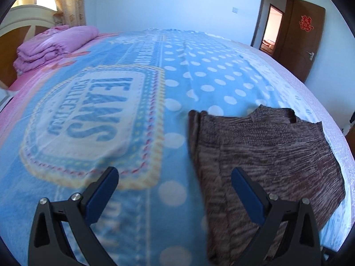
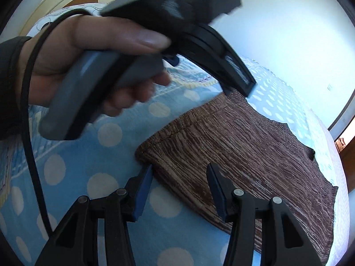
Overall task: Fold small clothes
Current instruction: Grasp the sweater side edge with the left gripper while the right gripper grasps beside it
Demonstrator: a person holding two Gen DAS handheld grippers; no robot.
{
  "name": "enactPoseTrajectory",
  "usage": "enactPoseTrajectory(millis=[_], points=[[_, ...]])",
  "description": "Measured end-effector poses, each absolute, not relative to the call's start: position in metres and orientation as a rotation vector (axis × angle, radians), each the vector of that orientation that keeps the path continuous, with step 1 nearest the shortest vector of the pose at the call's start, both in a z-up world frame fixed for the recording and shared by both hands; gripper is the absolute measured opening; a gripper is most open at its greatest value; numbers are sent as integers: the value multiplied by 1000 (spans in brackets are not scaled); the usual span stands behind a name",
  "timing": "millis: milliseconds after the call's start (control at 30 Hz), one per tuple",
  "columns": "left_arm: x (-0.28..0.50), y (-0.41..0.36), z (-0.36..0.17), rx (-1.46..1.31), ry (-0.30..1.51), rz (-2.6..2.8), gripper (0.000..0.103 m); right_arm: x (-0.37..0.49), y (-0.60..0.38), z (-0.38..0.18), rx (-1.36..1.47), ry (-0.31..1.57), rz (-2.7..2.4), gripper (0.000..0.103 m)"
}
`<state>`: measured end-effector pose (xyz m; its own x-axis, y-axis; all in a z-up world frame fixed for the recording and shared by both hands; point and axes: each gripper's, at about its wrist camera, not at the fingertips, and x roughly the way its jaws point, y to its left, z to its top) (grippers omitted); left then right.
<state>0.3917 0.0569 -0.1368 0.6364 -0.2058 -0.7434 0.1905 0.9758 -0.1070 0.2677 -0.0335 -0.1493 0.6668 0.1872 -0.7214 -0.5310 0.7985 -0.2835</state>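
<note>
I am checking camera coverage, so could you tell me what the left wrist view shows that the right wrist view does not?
Only the left wrist view shows the folded pink quilt, the open brown door and the open left gripper.

Only the right wrist view shows the person's left hand holding its gripper handle, and the open right gripper over the garment's corner.

Both show the brown knit garment lying on the blue polka-dot blanket.

One brown marled knit garment (image 1: 266, 146), sleeveless, lies flat on the blue polka-dot bedspread (image 1: 210, 71), left side folded inward, neckline facing away.
</note>
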Motion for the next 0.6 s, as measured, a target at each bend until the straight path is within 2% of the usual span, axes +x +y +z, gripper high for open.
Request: enactPoseTrajectory(millis=[100, 167, 233, 300, 367, 433, 533, 600], points=[[403, 47, -140, -4, 855, -245, 99, 271, -34, -149, -488, 740, 427, 51], [411, 43, -142, -7, 869, -261, 92, 273, -35, -148, -475, 743, 424, 51], [419, 39, -145, -17, 884, -272, 92, 276, -37, -147, -465, 744, 420, 51], [426, 37, -148, -31, 893, -278, 87, 278, -37, -146, -455, 746, 420, 43], [435, 35, -151, -44, 918, -287, 77, 280, -36, -146, -447, 748, 426, 38], [443, 35, -155, -65, 939, -287, 70, 281, -35, -146, -448, 749, 424, 37], [451, 34, -159, -91, 956, -291, 68, 282, -31, -148, -453, 747, 426, 31], [454, 33, -159, -106, 959, -302, 66, 278, -28, -148, -462, 743, 434, 21]])
